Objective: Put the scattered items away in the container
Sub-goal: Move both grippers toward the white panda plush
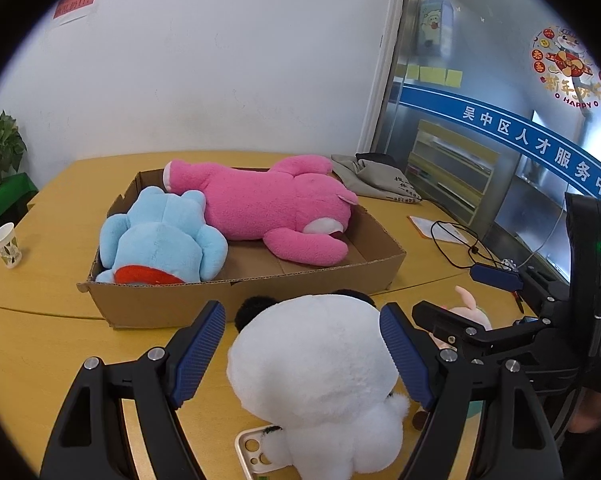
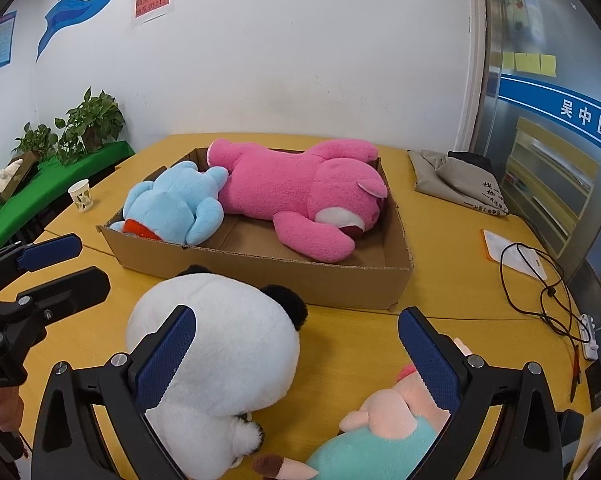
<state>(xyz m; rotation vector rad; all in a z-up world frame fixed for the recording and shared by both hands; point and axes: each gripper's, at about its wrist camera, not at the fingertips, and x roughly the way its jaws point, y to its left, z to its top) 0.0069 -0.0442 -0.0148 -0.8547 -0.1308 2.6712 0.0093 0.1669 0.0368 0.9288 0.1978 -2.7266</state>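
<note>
Straddling the white plush panda (image 1: 316,376) on the yellow counter (image 1: 60,344), the left gripper (image 1: 302,354) spreads wide, fingers untouching; the right gripper (image 2: 298,358) gapes empty, brown cardboard box (image 2: 268,276) ahead.

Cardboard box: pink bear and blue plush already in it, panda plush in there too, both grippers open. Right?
Not quite. The panda plush lies on the table in front of the cardboard box, as the right wrist view shows. Pink bear and blue plush are inside; both grippers open.
</note>
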